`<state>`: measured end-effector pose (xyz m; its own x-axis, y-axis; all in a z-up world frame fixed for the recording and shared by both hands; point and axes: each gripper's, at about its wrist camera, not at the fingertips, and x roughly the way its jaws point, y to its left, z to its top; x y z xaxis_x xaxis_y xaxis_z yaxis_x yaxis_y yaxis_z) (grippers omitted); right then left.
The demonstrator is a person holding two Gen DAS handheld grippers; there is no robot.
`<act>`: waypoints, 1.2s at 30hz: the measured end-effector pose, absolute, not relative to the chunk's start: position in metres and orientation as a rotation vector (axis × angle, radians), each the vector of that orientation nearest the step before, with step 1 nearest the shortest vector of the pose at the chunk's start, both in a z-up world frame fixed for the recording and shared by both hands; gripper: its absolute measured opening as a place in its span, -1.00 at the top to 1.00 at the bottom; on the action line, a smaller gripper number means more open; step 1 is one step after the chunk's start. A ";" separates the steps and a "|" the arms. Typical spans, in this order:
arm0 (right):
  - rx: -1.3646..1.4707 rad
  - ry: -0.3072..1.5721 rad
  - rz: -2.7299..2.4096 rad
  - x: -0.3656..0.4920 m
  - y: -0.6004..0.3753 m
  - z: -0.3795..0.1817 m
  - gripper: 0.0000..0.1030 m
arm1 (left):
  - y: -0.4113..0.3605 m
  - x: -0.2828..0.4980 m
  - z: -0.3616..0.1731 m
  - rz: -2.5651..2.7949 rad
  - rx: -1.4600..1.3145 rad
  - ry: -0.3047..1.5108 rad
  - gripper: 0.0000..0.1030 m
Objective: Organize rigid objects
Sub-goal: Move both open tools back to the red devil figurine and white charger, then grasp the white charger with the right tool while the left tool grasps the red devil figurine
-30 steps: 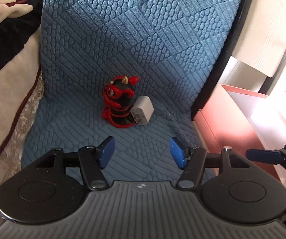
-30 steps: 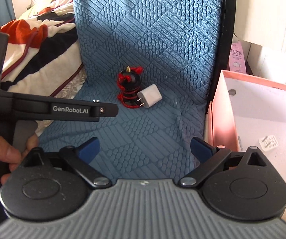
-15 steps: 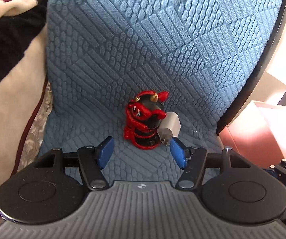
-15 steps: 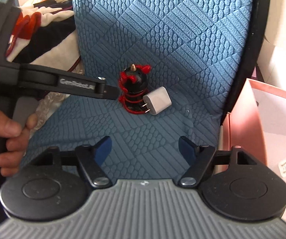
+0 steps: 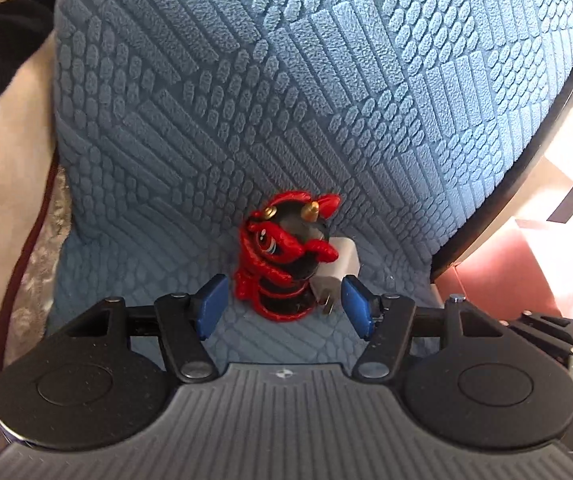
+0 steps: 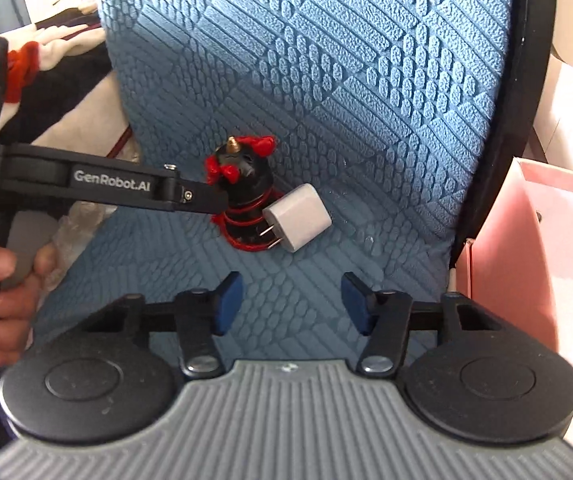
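Observation:
A red and black horned figurine [image 5: 280,258] stands on the blue textured seat cover [image 5: 246,100]. A white plug charger [image 5: 340,270] leans against its right side, prongs toward me. My left gripper [image 5: 282,306] is open, its blue pads on either side of the figurine's base and the charger. In the right wrist view the figurine [image 6: 246,188] and charger [image 6: 298,216] lie ahead of my open, empty right gripper [image 6: 290,300]. The left gripper's finger [image 6: 190,200] reaches the figurine from the left.
A pink box [image 6: 534,248] stands open to the right of the chair, past its black rim [image 6: 526,120]. Bedding in cream, black and red [image 6: 46,80] lies to the left. A hand [image 6: 2,280] holds the left gripper's handle.
Both grippers have moved forward toward the figurine and charger. The left gripper's pads now flank the figurine; earlier they were well short of it. Both stay open.

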<state>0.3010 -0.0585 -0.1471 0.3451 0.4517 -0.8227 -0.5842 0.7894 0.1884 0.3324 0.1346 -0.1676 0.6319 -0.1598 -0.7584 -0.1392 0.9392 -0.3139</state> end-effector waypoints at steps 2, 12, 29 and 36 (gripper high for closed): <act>-0.162 1.004 0.673 0.305 -0.055 -0.149 0.01 | 0.133 0.335 -0.166 -0.006 -0.338 0.878 -0.31; -0.137 1.019 0.726 0.321 -0.041 -0.161 0.11 | 0.129 0.350 -0.172 -0.012 -0.324 0.870 -0.31; -0.067 1.057 0.704 0.371 -0.020 -0.194 -0.24 | 0.148 0.373 -0.182 -0.043 -0.418 0.882 -0.25; -0.036 1.100 0.704 0.380 -0.016 -0.206 -0.33 | 0.150 0.371 -0.187 -0.030 -0.418 0.866 -0.24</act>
